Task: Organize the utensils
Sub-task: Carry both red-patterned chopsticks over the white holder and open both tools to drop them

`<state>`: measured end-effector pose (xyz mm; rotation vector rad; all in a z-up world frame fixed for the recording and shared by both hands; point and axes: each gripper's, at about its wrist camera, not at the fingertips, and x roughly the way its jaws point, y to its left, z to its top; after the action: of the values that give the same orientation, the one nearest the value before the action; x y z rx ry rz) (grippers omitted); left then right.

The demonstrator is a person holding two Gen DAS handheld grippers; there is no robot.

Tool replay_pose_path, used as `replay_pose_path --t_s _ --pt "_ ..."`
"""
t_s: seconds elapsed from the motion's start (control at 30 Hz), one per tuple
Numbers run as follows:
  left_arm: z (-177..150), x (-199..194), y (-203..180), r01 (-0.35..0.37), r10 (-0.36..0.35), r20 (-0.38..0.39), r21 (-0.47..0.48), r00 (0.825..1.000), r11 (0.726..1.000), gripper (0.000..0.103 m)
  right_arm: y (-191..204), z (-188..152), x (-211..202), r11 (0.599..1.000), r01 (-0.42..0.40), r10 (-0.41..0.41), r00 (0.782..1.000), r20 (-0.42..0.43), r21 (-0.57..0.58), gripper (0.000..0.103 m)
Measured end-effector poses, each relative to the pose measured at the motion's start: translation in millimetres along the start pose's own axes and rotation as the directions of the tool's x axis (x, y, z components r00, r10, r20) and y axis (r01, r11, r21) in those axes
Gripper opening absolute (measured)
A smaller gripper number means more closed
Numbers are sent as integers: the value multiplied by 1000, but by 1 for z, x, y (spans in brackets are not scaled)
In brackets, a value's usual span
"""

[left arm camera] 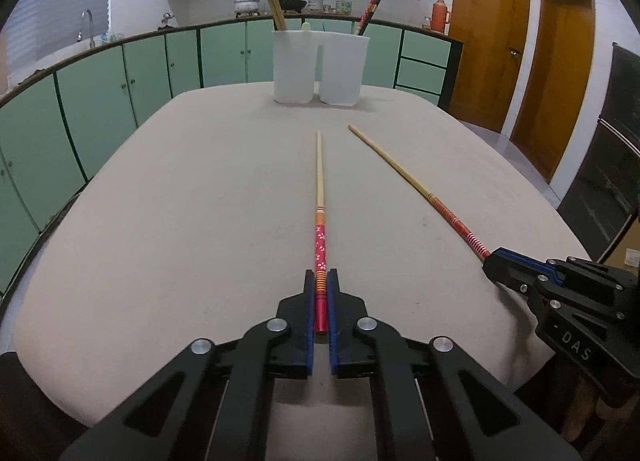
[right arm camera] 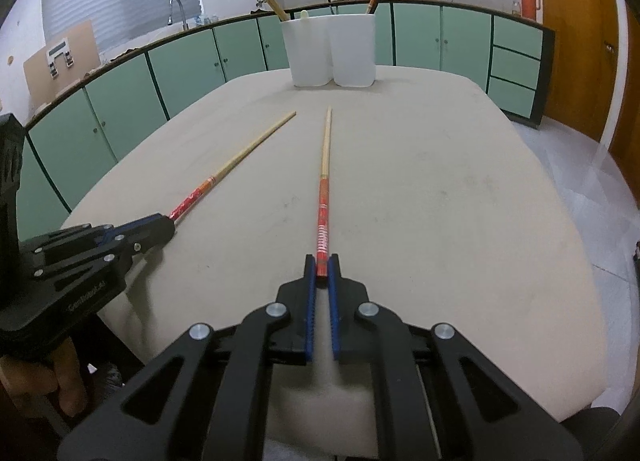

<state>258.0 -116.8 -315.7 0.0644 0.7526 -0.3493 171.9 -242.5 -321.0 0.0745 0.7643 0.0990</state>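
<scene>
The left wrist camera sits just behind its own gripper's fingers [left arm camera: 320, 281], low over the near edge of the table [left arm camera: 180, 201], tilted down and facing the far white holders [left arm camera: 320, 69] and green cabinets. The right wrist camera looks the same way from a spot just to the right, equally low and close. Both share the tabletop, the holders and both chopsticks; each also catches the other gripper at its edge, the right gripper [left arm camera: 490, 259] and the left gripper [right arm camera: 170, 227].
</scene>
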Motion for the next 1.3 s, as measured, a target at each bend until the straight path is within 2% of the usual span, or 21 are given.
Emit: replay_pose_path --t_s 0.13,0.27,0.47,0.57,0.7,0.87,1.07,1.3 --pt "12 -26 3 -3 3 -3 -19 1000 1000 5 2 13 -24 999 14 -14 1000 14 31 5" --pt "28 -55 10 7 -7 8 -39 1000 999 5 8 35 -64 999 10 -12 998 66 42 5" --pt "57 -101 14 15 -13 65 -26 998 1000 5 21 75 -130 999 17 -12 984 179 -29 5" --pt "66 -114 12 20 -19 82 -10 996 1000 5 25 93 -146 998 10 2 979 202 -58 5" --pt "85 -123 16 39 -39 73 -7 997 999 5 29 113 -144 994 14 9 978 210 -108 5" --pt "95 -123 22 61 -61 15 -29 998 998 5 29 129 -131 991 11 16 979 202 -135 5" --pt "100 -124 29 58 -58 25 -22 998 998 5 29 146 -122 987 6 26 980 197 -159 5" --pt "124 -114 32 60 -60 34 9 998 998 6 32 162 -110 983 -2 37 981 188 -184 5"
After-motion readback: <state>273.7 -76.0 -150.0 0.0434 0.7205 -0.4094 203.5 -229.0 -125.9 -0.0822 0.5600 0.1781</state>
